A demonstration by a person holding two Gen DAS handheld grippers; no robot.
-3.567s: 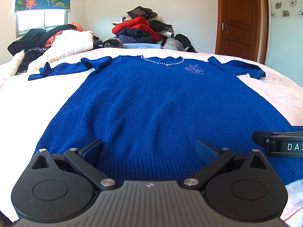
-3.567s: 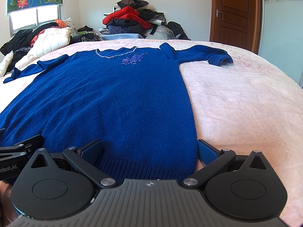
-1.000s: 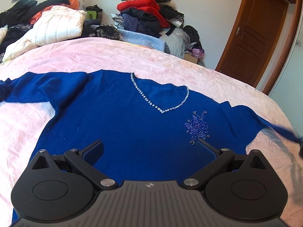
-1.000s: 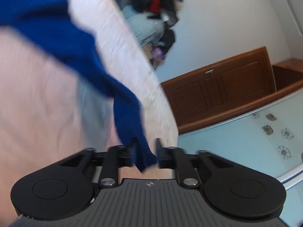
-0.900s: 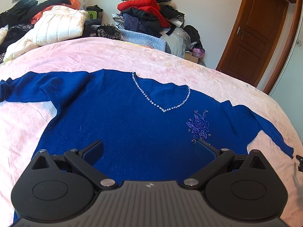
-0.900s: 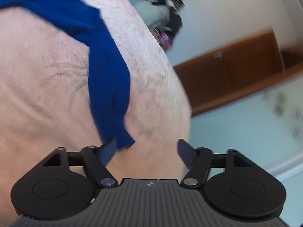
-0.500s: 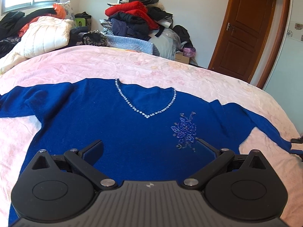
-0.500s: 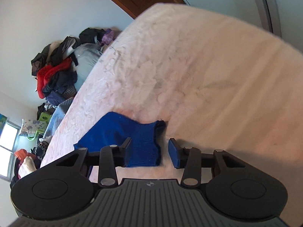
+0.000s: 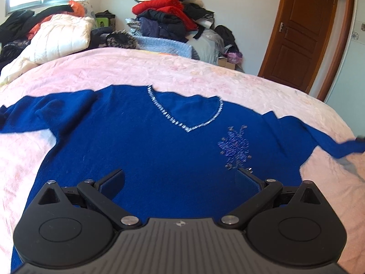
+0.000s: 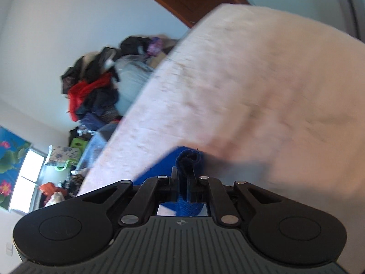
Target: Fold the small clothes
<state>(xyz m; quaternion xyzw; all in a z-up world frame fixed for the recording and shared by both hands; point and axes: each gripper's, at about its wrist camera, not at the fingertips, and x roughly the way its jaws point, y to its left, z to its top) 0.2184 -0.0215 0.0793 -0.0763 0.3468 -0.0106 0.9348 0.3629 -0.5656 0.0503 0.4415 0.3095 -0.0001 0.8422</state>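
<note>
Blue sweater spread on the bed, one sleeve cuff gripped

The left gripper is held wide open above the blue knitted V-neck sweater, laid flat on the pink bedspread. At far right, its sleeve cuff is pinched by the right gripper, whose jaws have just closed. No writing is legible.

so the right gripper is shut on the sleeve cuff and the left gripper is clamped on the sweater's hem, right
Not quite. The right gripper is shut on the sleeve cuff, its jaws having just closed on it, as the right wrist view shows. But the left gripper is open, its fingers spread wide over the sweater chest and gripping nothing, per the left wrist view.
</note>
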